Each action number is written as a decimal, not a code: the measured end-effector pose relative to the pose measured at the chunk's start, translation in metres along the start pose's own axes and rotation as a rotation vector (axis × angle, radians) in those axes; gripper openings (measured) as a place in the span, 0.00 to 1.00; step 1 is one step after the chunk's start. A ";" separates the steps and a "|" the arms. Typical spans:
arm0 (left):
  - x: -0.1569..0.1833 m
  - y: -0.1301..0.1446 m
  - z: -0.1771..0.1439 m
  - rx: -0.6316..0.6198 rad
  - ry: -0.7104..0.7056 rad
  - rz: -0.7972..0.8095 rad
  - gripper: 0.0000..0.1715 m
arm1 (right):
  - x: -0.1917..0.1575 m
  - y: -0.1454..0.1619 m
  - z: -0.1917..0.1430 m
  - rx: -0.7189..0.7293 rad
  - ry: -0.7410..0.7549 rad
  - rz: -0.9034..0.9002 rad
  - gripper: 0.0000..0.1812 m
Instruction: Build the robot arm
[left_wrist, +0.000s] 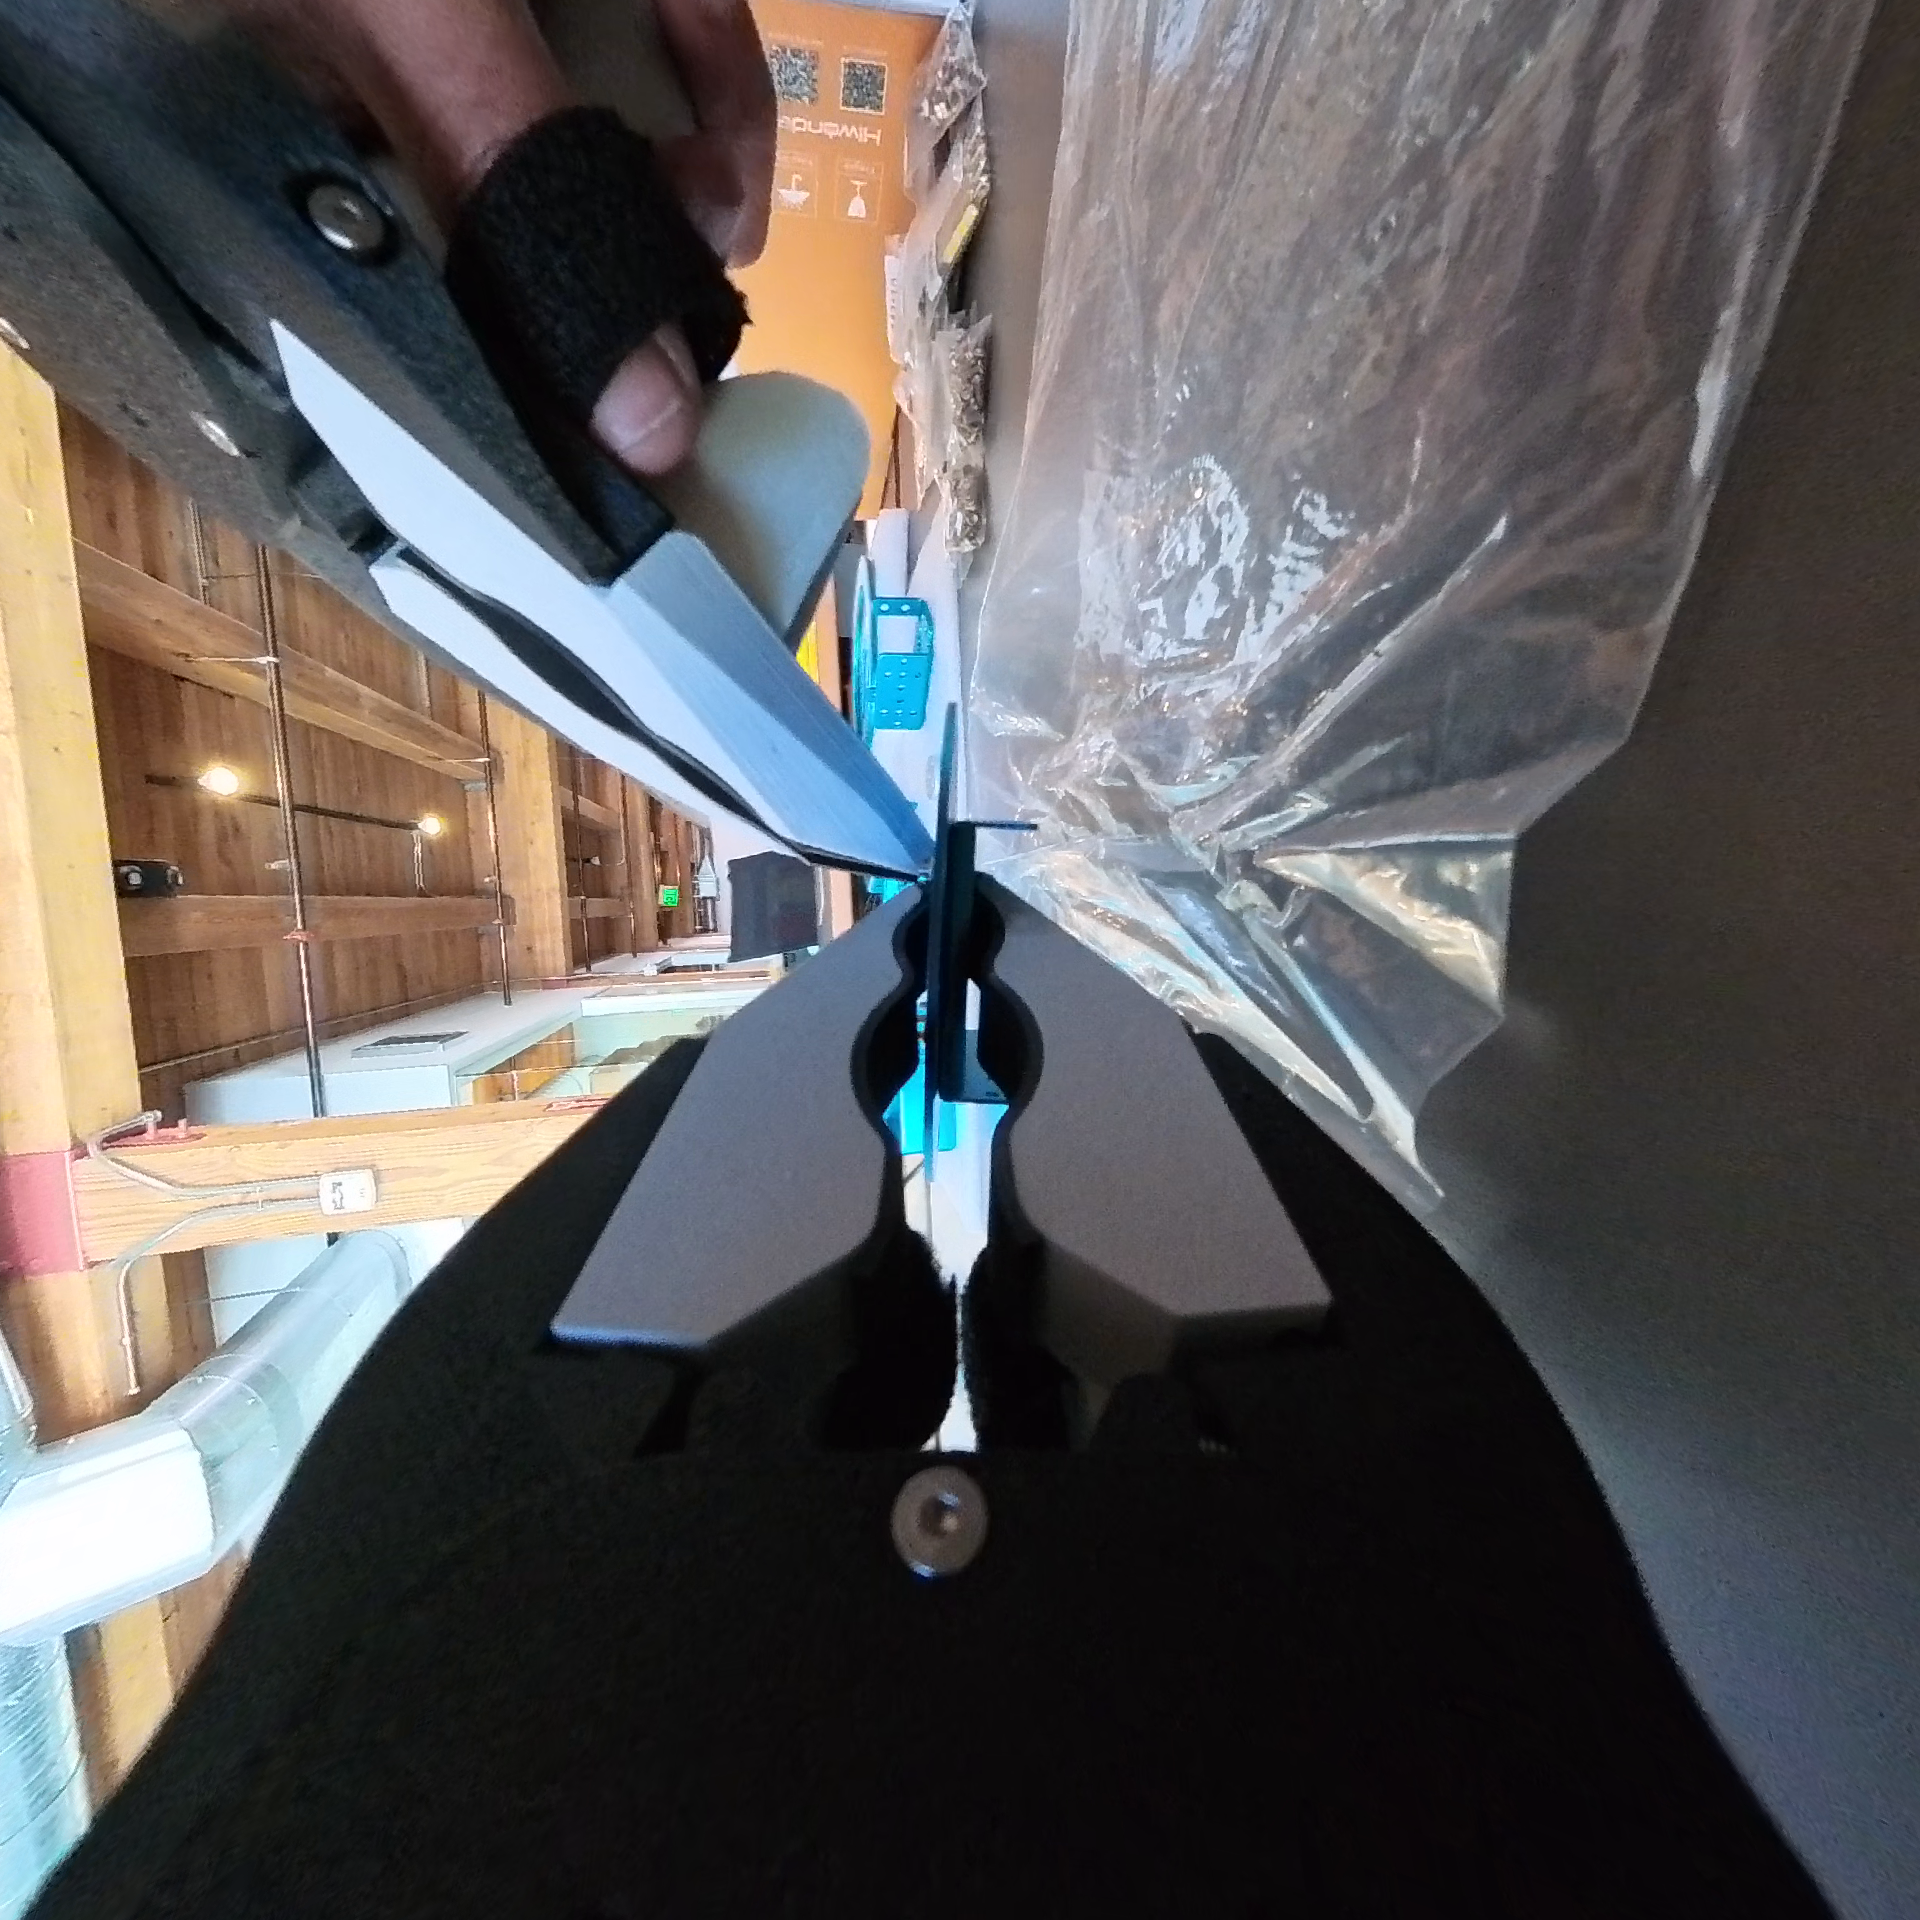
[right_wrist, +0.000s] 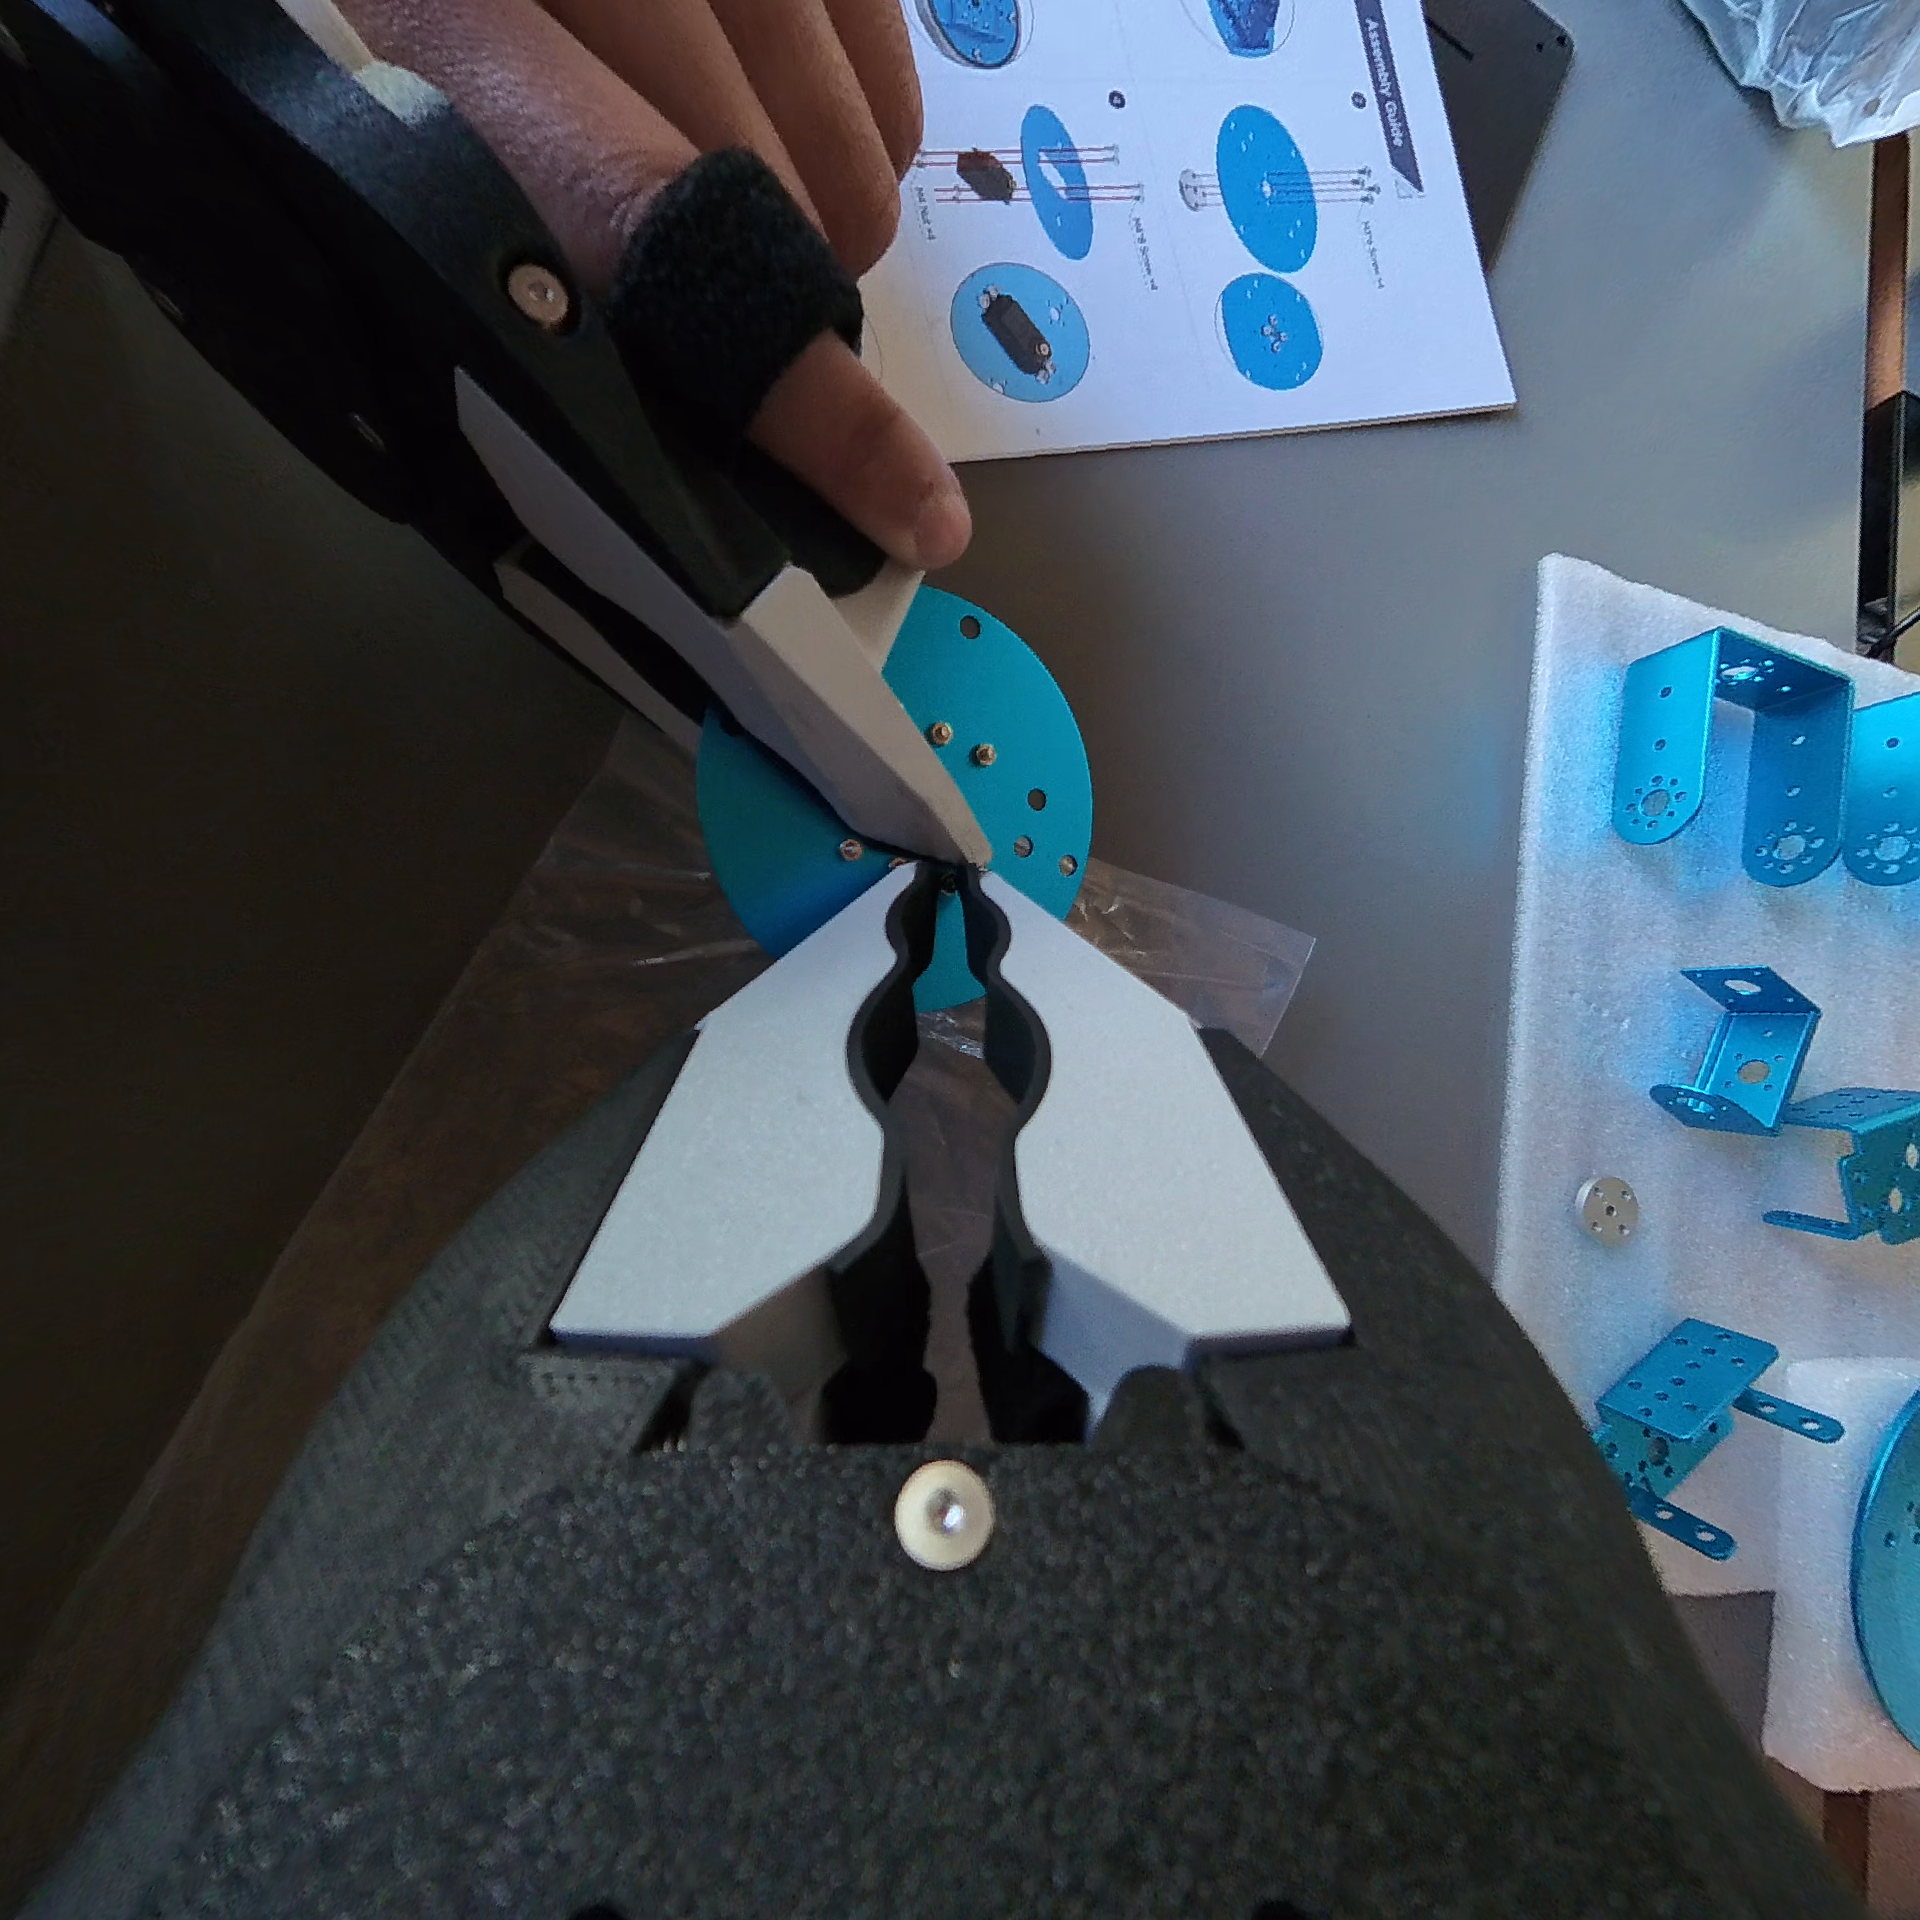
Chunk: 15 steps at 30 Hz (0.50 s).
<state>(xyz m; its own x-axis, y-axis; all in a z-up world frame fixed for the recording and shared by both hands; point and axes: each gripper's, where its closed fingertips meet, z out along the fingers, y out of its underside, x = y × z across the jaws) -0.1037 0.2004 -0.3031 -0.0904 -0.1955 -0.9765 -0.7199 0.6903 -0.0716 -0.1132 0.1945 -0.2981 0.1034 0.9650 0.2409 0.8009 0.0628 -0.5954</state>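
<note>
My left gripper (left_wrist: 951, 914) is shut on a round blue metal disc (left_wrist: 948, 997), which shows edge-on between its fingers. In the right wrist view the same disc (right_wrist: 987, 686) is face-on, with holes and small brass studs (right_wrist: 982, 753), and the left gripper (right_wrist: 971, 847) comes down from the upper left onto it. My right gripper (right_wrist: 943, 878) is shut, its tips meeting at the disc's face near the centre. A small dark piece sits at the tips; I cannot tell what it is. The right gripper (left_wrist: 914, 857) also shows in the left wrist view. A clear plastic bag (right_wrist: 1174, 935) lies under the disc.
An illustrated instruction sheet (right_wrist: 1195, 260) lies on the grey table (right_wrist: 1299, 571) at the back. A white foam tray (right_wrist: 1579, 935) at the right holds several blue brackets (right_wrist: 1735, 748), a silver hub (right_wrist: 1608, 1210) and another blue disc (right_wrist: 1896, 1558). The clear bag (left_wrist: 1299, 520) fills the right of the left wrist view. My left and right fingertips are right by each other.
</note>
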 end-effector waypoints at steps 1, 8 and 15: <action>0.000 0.000 0.000 0.000 -0.003 0.002 0.01 | 0.000 0.000 0.000 0.002 -0.002 0.002 0.02; -0.002 0.000 -0.001 0.002 -0.011 0.001 0.01 | 0.000 -0.001 -0.002 0.010 -0.011 0.016 0.02; -0.003 0.000 -0.001 0.004 -0.014 -0.003 0.01 | 0.000 -0.002 -0.002 0.016 -0.017 0.027 0.02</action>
<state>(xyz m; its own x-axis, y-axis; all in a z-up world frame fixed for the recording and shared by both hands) -0.1040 0.1999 -0.3002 -0.0787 -0.1873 -0.9791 -0.7173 0.6928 -0.0749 -0.1136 0.1939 -0.2950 0.1146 0.9705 0.2122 0.7886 0.0410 -0.6135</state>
